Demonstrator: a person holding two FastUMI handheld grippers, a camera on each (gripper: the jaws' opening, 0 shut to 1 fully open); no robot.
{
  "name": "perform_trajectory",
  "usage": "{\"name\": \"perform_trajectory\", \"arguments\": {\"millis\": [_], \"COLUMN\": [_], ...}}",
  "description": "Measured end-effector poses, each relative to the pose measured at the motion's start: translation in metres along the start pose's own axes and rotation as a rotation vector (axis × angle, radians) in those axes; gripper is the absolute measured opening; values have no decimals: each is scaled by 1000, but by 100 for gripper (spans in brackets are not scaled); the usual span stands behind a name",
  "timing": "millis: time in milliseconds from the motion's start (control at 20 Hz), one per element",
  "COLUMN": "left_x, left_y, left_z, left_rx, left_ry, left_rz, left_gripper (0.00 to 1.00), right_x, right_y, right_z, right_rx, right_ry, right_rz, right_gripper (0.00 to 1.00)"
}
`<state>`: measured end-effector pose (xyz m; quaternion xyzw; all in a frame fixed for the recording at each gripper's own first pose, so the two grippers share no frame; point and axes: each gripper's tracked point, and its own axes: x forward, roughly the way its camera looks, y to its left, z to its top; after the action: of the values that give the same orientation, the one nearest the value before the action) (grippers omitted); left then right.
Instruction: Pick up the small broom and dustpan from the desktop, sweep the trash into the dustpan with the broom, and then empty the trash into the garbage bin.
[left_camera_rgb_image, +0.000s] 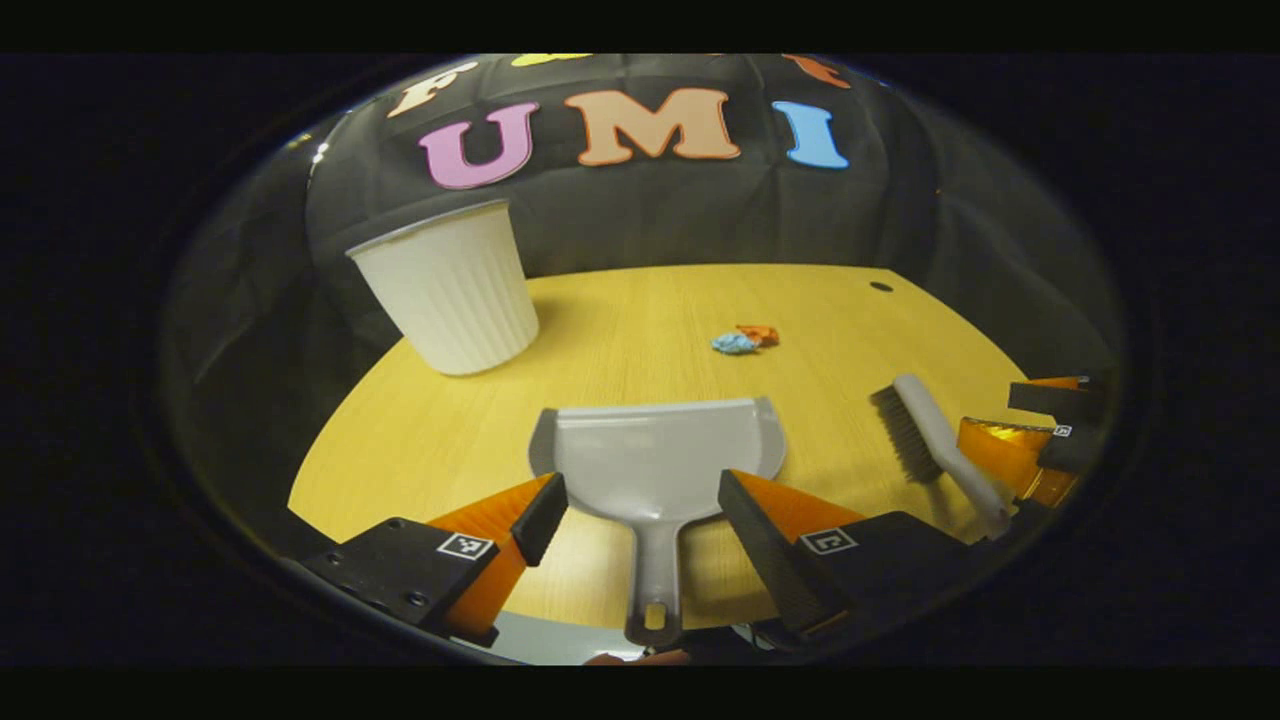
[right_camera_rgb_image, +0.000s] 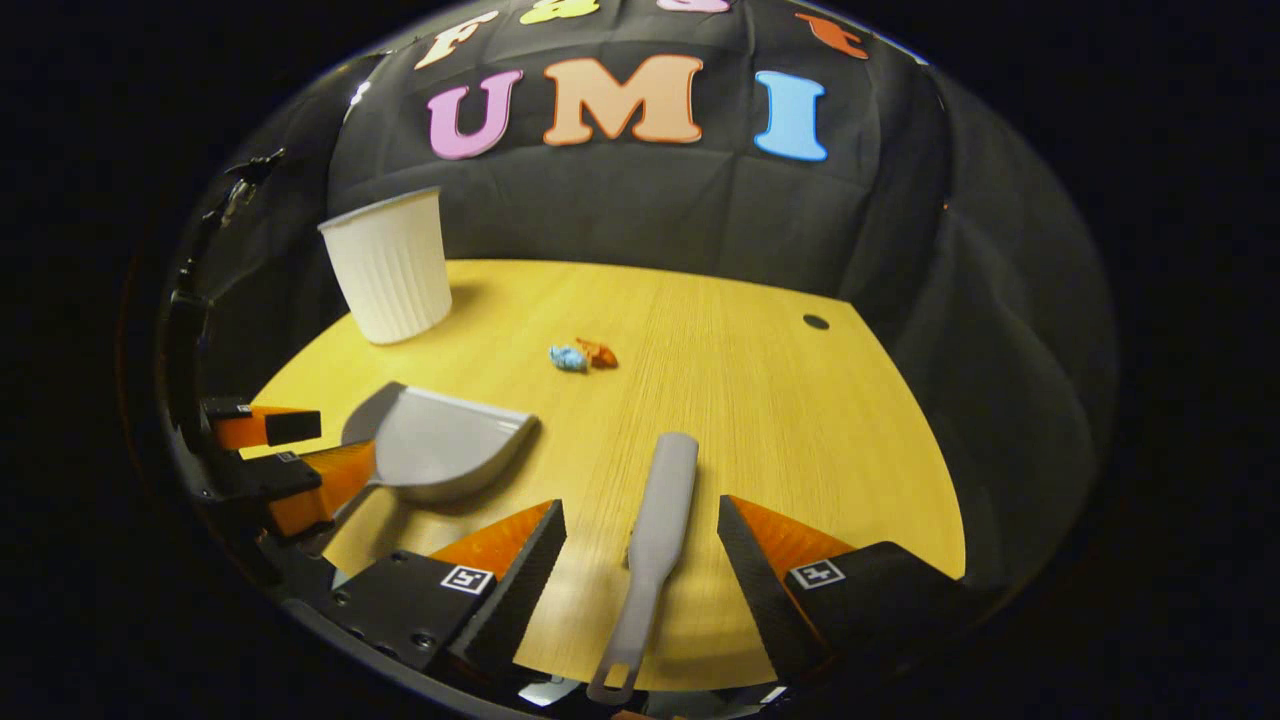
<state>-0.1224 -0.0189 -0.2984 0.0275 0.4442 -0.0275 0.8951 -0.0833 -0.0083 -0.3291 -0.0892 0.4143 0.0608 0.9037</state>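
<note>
A grey dustpan (left_camera_rgb_image: 655, 460) lies flat on the wooden table, its handle running back between the fingers of my open left gripper (left_camera_rgb_image: 640, 505). The dustpan (right_camera_rgb_image: 440, 450) also sits to the left in the right gripper view, with the left gripper (right_camera_rgb_image: 285, 450) at its handle. A grey small broom (right_camera_rgb_image: 655, 520) lies with its handle between the spread fingers of my open right gripper (right_camera_rgb_image: 640, 530). The broom (left_camera_rgb_image: 935, 440), bristles to its left, lies at the right of the left gripper view, flanked by the right gripper (left_camera_rgb_image: 1040, 430). Blue and orange crumpled trash (left_camera_rgb_image: 745, 340) (right_camera_rgb_image: 583, 355) sits mid-table.
A white ribbed garbage bin (left_camera_rgb_image: 450, 290) (right_camera_rgb_image: 390, 265) stands at the table's far left corner. A small dark hole (right_camera_rgb_image: 815, 322) marks the table's far right. The black cloth wall closes the back. The table's near edge curves under both grippers.
</note>
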Motion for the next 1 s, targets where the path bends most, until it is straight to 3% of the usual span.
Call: {"name": "perform_trajectory", "arguments": {"millis": [250,300,350,550,600,700,750,800,1000], "left_x": [6,7,8,17,19,21,21,18,22], "left_y": [6,7,8,-3,-6,-7,-6,-5,-8], "left_z": [-30,-37,-47,-75,-78,-86,-87,-84,-79], "left_rx": [49,54,56,54,57,78,76,72,62], "left_ry": [79,102,126,221,232,265,273,266,271], "left_rz": [19,22,21,-11,-21,-28,-27,-22,-59], "left_gripper": [95,99,95,94,92,71,55,36,29], "right_x": [15,18,21,27,29,32,32,31,27], "right_y": [4,5,6,4,4,2,-4,-2,-11], "right_z": [-57,-63,-68,-82,-86,-90,-89,-89,-84], "right_rx": [-44,-48,-54,-72,-78,-98,-116,-124,-153], "right_ry": [156,180,200,265,282,308,312,319,315], "right_rz": [8,11,12,16,21,25,17,45,90], "right_gripper": [90,87,86,75,63,46,39,24,18]}}
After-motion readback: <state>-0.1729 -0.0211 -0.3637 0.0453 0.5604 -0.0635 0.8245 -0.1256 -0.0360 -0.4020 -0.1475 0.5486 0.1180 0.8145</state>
